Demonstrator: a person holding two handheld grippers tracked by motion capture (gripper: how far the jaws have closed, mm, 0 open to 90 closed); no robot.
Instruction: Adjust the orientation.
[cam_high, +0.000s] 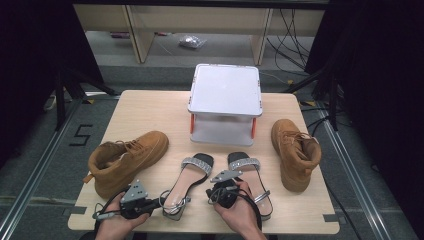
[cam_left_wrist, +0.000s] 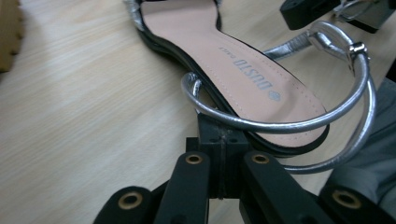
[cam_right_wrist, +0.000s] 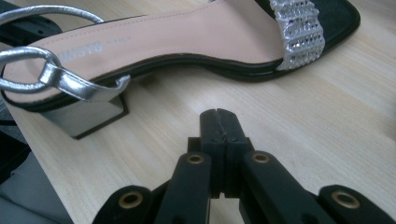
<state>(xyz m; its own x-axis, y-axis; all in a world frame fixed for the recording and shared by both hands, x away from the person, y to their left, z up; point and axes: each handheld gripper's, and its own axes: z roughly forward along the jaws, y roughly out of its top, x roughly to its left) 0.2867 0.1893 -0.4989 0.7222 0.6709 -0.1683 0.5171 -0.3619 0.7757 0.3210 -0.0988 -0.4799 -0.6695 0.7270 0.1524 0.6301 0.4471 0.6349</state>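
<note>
High view shows me two sandals side by side at the near edge of the table (cam_high: 150, 107), between a pair of tan boots, with a white lidded box (cam_high: 225, 90) behind them. My left gripper (cam_high: 161, 202) sits at the heel of the left sandal (cam_high: 190, 182), its jaws pressed together with nothing between them; in the left gripper view the tips rest just under the silver ankle strap (cam_left_wrist: 280, 123), against the rear edge of the sole. My right gripper (cam_right_wrist: 219, 121) is also closed on nothing, hovering over bare wood just beside the right sandal (cam_right_wrist: 187, 42) near its mirrored block heel (cam_right_wrist: 88, 114). I judge these shoes light but awkward — the sole is stiff, the glossy heel looks slippery, and the thin strap is floppy and would let the shoe swing. I'd open up and pinch the sole edge at the waist, or across the glittery toe band (cam_right_wrist: 299, 32), rather than trust the strap.
</note>
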